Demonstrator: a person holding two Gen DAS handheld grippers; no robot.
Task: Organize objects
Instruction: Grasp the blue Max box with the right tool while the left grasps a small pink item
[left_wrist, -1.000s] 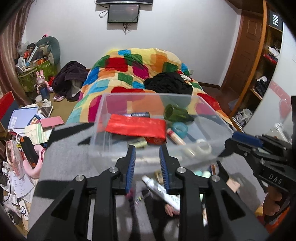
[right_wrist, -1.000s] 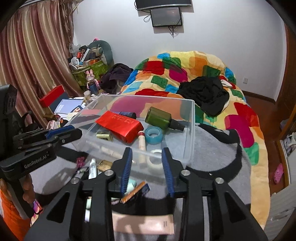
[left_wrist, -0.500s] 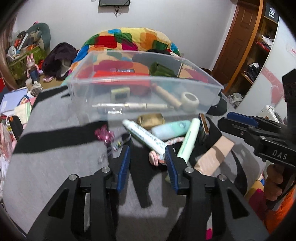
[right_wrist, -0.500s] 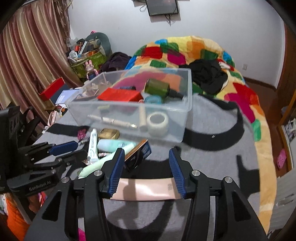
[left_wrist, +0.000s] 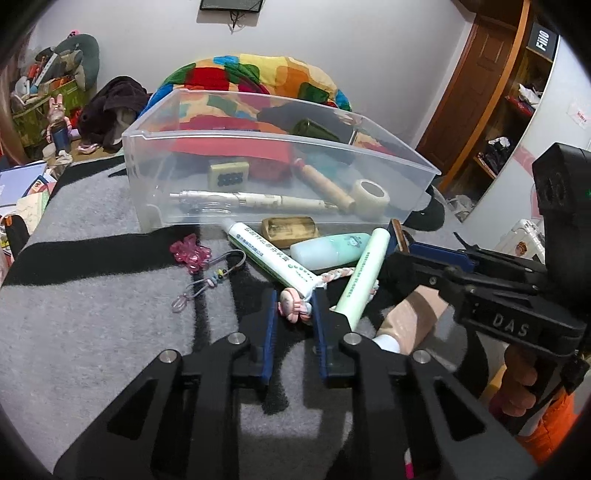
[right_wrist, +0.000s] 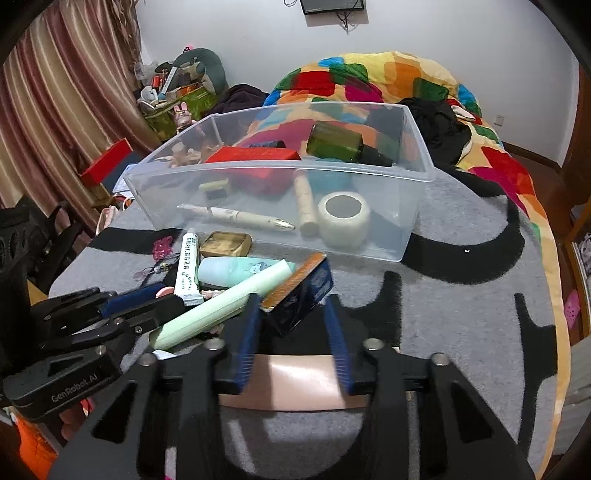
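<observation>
A clear bin (left_wrist: 280, 147) stands on a grey and black blanket (left_wrist: 92, 314), at 12 o'clock from both grippers; inside it lie a red box (right_wrist: 255, 155), a green bottle (right_wrist: 340, 144), a pen (right_wrist: 236, 216), a tape roll (right_wrist: 343, 218), a wooden stick (right_wrist: 304, 199) and a small tile (left_wrist: 229, 175); outside, along its near wall, loose things sit in a heap; a white tube (left_wrist: 269, 254), a gold tin (left_wrist: 290, 229), a mint bottle (left_wrist: 328, 249), a pale green tube (left_wrist: 364, 277), a pink clip (left_wrist: 190, 254) and a beaded cord (left_wrist: 210, 282); the left gripper (left_wrist: 294, 310) points down at the blanket with its jaws closing; a small pink charm (left_wrist: 291, 306) lies between them at the tips, and its right pad looks to touch the charm while a sliver of gap shows on the left, so I cannot tell if the pinch is firm; the white tube's crimped end lies just at 12 o'clock of that charm; the right gripper (right_wrist: 293, 314) is closing too, with a dark blue box (right_wrist: 303, 291) standing tilted between its blades; the left blade meets the box's corner, the right blade stands apart from it; a flat pink packet (right_wrist: 295, 380) lies under that gripper, near its base; the pale green tube runs from 8 o'clock to 1 o'clock just left of the right gripper; in the left view the right gripper enters from 3 o'clock, a hand (left_wrist: 517, 384) wrapped on its grip; a patchwork quilt (right_wrist: 388, 81) lies beyond the bin.
</observation>
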